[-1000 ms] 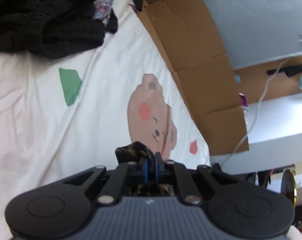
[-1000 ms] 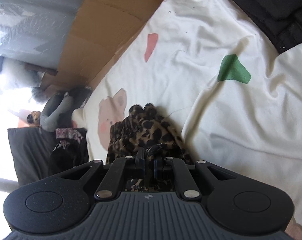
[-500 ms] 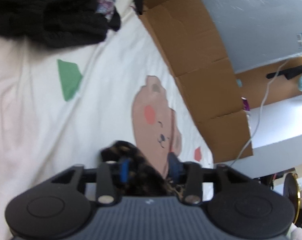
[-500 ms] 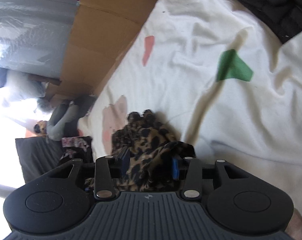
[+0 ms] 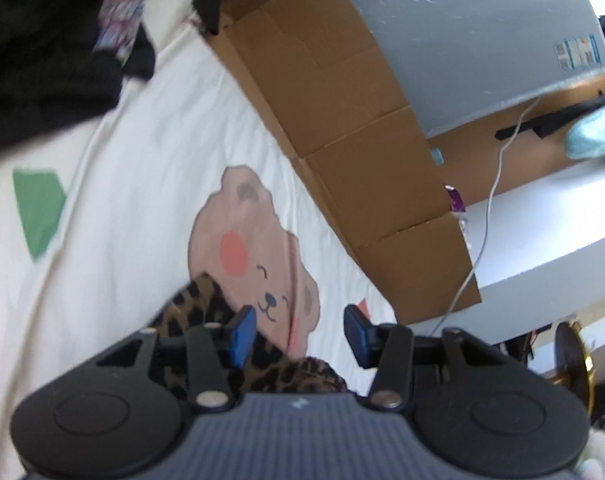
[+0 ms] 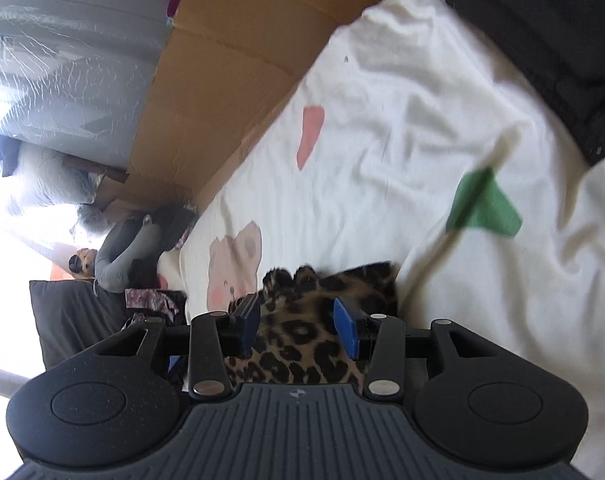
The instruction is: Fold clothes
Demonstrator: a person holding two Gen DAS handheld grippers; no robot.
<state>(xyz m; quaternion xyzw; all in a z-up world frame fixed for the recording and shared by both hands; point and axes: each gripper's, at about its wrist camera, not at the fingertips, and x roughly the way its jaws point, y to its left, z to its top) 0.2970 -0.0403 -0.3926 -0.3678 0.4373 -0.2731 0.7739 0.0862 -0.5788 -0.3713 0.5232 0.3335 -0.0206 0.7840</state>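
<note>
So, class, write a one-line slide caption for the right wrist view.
Open right gripper poised over a leopard-print garment lying on a cream bedsheet beside cardboard.

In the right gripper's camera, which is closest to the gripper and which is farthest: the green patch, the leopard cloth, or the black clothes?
From the right gripper:
1. Leopard cloth, lying between its open fingers.
2. Green patch, ahead on the right, printed on the white sheet.
3. Black clothes, top right corner.
</note>
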